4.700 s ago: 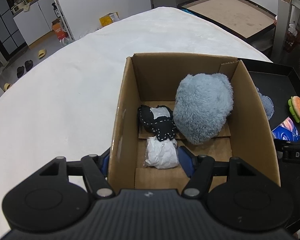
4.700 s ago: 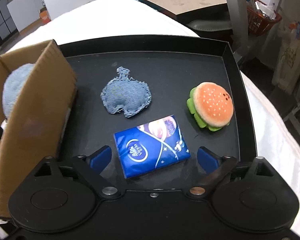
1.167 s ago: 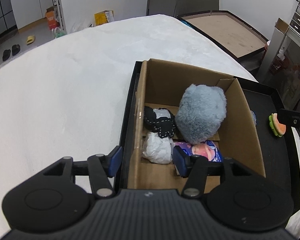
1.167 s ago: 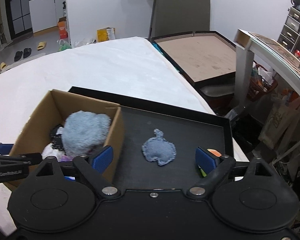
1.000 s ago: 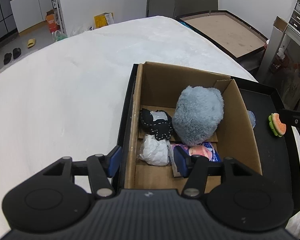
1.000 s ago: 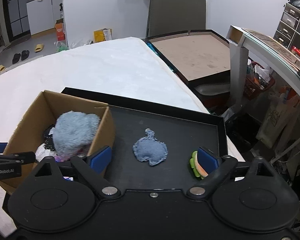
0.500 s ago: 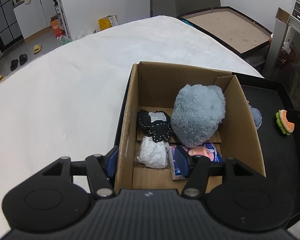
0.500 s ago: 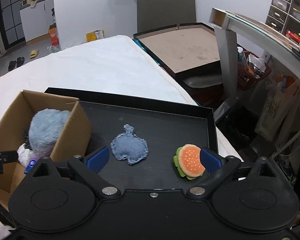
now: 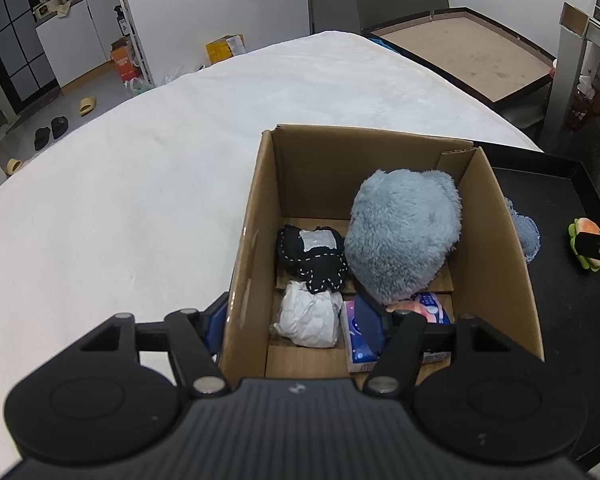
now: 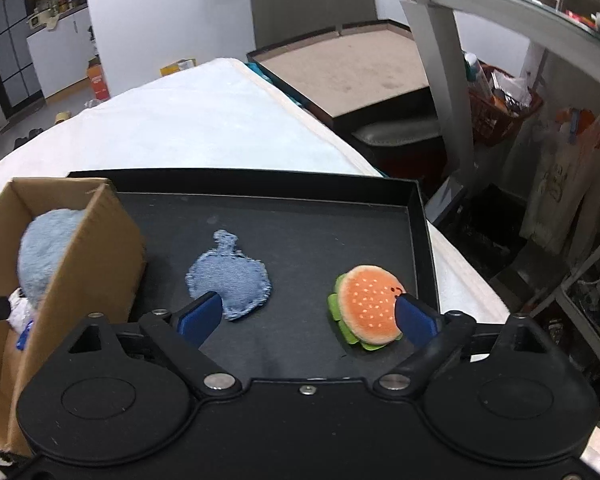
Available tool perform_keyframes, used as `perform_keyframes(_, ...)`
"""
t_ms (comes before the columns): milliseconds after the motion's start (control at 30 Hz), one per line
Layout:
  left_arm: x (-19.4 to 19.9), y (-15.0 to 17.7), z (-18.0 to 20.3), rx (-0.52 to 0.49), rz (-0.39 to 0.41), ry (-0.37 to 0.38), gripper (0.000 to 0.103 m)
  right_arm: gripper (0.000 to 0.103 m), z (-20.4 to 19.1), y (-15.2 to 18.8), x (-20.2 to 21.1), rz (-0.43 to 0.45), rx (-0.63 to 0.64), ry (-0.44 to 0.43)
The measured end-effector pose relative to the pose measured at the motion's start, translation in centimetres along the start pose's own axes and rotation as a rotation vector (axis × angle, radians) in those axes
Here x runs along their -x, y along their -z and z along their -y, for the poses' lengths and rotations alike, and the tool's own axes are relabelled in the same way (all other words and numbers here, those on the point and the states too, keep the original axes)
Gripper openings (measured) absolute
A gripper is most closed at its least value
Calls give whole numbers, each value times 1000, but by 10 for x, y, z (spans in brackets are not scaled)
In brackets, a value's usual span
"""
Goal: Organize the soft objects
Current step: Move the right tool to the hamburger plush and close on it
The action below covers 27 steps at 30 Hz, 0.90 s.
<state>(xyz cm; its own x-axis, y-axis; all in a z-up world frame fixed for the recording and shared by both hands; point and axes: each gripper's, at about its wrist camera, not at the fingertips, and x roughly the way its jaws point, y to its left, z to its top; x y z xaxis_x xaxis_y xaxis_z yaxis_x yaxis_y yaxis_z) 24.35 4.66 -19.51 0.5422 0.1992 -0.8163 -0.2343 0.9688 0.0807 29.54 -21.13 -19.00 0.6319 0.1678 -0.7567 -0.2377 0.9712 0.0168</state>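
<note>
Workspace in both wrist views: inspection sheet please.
Surface: white cloth-covered table; black tray on it.
Job's things: cardboard box on the tray holds fluffy blue plush, black stitched toy, white wad, tissue pack. Denim pouch and burger plush lie on the tray.
Clutter: nothing seen.
Grippers: left tongs straddle the box's left wall, opening; right tongs empty, closing.
Cables: nothing seen.
Surroundings: board-topped table, slippers on floor.

Bare tray (image 10: 300, 240) beyond burger (image 10: 370, 306)
</note>
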Motion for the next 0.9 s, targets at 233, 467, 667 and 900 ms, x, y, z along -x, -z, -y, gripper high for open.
perform_keyframes(233,-8,-2,1,0,-13,-13,64,90,11,0,-20,-14,-18,26)
perform_keyframes(467,-13,-3,2,3,-23,-17,65,85,20,3,-40,-42,-35,44)
perform_keyframes(667,-15,-3,2,7,-29,-18,65,56,23,7,-50,-71,-34,55)
perform_keyframes(900,-12,-1,-1,9,-19,-19,65,42,23,10,-43,-77,-53,44)
